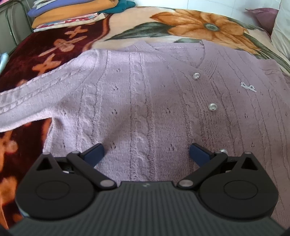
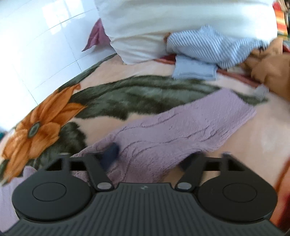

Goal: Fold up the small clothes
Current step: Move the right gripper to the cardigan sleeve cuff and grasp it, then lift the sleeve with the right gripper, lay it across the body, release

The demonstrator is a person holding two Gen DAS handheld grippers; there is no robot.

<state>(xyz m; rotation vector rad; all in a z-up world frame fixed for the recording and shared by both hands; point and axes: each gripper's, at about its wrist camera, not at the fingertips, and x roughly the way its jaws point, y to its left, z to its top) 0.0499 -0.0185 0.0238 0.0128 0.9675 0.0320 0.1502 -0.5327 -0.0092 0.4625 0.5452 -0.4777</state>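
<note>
**Cardigan spread flat, right gripper at its sleeve**

Much of what we see is cut off or smeared. In the left wrist view the cardigan runs past the right and near edges, so its hem and right sleeve are out of frame there, and the lowest button is half hidden behind the gripper's linkage. The right wrist view is blurred by motion: the sleeve reads only as soft mauve knit, and we cannot make out its cuff clearly. The right-hand fingertip in that view is tucked under the sleeve's near edge and mostly hidden; the left-hand fingertip is a dark smear against the knit. We cannot tell whether the pads actually press on the cloth.

The left gripper hangs tilted down over the cardigan's lower front, its fingers spread wide, nothing between them but the knit below. The right gripper points down at a shallower slant, its fingers part-way in, with the sleeve lying across the gap between them.

The cardigan lies buttoned and face up on the blanket, its left sleeve stretched out to the left. A pile of folded clothes sits at the far left. At the far right we see a pillow, with a striped cloth against it.
</note>
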